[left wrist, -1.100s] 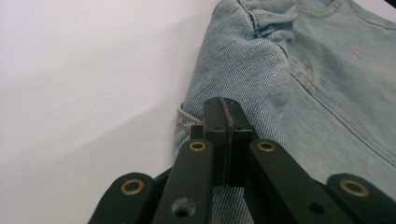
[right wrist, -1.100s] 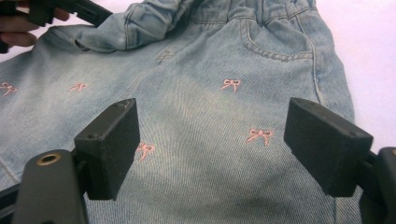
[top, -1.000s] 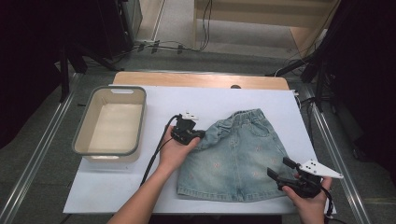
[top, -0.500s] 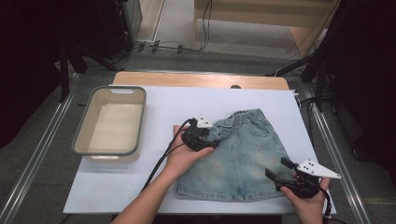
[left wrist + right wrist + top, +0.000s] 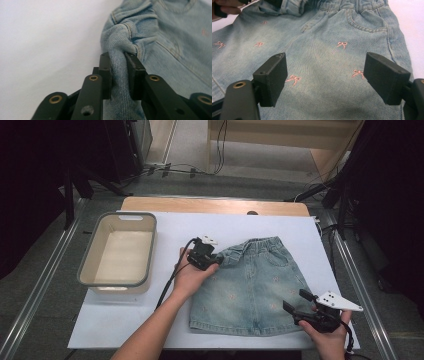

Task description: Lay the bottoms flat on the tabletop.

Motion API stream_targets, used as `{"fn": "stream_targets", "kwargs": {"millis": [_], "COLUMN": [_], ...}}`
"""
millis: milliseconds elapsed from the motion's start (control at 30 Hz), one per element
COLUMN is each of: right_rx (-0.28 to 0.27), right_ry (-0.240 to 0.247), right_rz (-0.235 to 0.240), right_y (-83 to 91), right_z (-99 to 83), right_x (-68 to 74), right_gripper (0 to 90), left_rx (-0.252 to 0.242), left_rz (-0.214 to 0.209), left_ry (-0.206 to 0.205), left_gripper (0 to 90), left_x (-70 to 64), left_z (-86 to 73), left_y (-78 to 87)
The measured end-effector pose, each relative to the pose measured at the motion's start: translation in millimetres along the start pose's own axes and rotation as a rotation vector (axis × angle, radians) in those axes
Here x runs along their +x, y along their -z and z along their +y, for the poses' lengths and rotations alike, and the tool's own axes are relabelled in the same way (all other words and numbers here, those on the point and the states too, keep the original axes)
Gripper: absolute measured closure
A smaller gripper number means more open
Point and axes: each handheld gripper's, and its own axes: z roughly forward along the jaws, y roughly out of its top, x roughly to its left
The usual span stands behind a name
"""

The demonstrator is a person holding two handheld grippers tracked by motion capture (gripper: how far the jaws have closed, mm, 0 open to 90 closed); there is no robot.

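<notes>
— Pinching denim, is it, that left claw (image 5: 119,75)?

— Yes. In the left gripper view its two black jaws are pressed onto a bunched fold of the denim skirt (image 5: 175,37), and the cloth rises between them as a ridge. Beyond that ridge the waistband seam curls away from the claw.

— Where does that sit on the garment?

— From the high view, the left claw (image 5: 212,257) is at the skirt's (image 5: 255,285) waistband corner, the corner nearest the tub (image 5: 119,251). The tub stands well apart on the far side of the claw from the skirt, on the white sheet (image 5: 125,320) that covers the bench.

— And the right claw?

— Spread wide. In the right gripper view the right claw (image 5: 325,77) has its jaws far apart with nothing between them, and the skirt (image 5: 319,32) lies flat ahead, small pink bows stitched over it. A pocket is ahead and toward its right jaw; the elastic waistband runs along the far edge.

— Is it touching the cloth?

— I cannot tell. In the high view the right claw (image 5: 300,305) is over the hem corner, with the person's hand (image 5: 327,335) behind it at the near edge of the bench.

— The skirt otherwise?

— Spread flat between the two claws, lifted only where the left one grips.
</notes>
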Motion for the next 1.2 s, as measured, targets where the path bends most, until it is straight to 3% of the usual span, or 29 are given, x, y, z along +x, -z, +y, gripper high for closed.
{"fn": "stream_targets", "kwargs": {"millis": [67, 133, 233, 300, 367, 400, 500, 633, 767, 900, 1033, 1200], "right_rx": [0.0, 0.001, 0.002, 0.006, 0.008, 0.007, -0.007, -0.033, -0.032, -0.002, 0.049, 0.075], "right_ry": [0.001, 0.001, 0.0, 0.003, 0.001, 0.001, -0.002, -0.051, -0.086, -0.11, -0.157, -0.159], "right_rz": [0.0, 0.001, 0.001, 0.001, -0.001, -0.003, -0.022, -0.046, -0.079, -0.117, -0.134, -0.124], "right_y": [-0.1, -0.3, -0.6, -1.0, -1.3, -0.5, 4.5, 15.6, 23.7, 23.8, 18.8, 15.7], "right_z": [-0.1, -0.3, -0.8, -1.2, -1.3, -1.1, -0.7, -2.7, -6.5, -11.9, -18.3, -23.1], "right_x": [0.0, -0.3, -1.1, -1.6, -1.9, -2.4, -6.8, -23.5, -38.0, -49.3, -59.4, -64.7], "right_gripper": [18.6, 18.8, 19.1, 19.1, 19.1, 19.1, 19.1, 22.3, 23.9, 25.9, 29.2, 35.1], "left_rx": [-0.008, -0.003, -0.007, -0.006, -0.014, -0.017, -0.06, -0.122, -0.146, -0.135, -0.089, -0.048], "left_rz": [-0.043, -0.048, -0.04, -0.011, 0.059, 0.065, 0.049, 0.038, 0.011, 0.01, 0.028, 0.029], "left_ry": [0.086, 0.131, 0.126, 0.102, 0.067, 0.058, 0.054, 0.022, 0.001, -0.003, 0.002, 0.016], "left_gripper": [76.4, 76.3, 76.1, 73.6, 62.6, 54.6, 40.1, 31.2, 29.8, 29.8, 29.6, 30.0], "left_x": [14.5, 23.6, 26.2, 23.6, 19.6, 18.7, 11.3, -2.6, -20.8, -33.2, -37.6, -39.4], "left_z": [-1.0, -4.5, -8.0, -7.0, -6.0, -5.8, -8.3, -18.9, -41.3, -66.3, -95.0, -124.0], "left_y": [-2.5, -8.5, -12.9, -12.4, -8.6, -5.9, 9.3, 35.9, 61.4, 74.9, 80.4, 84.7]}}
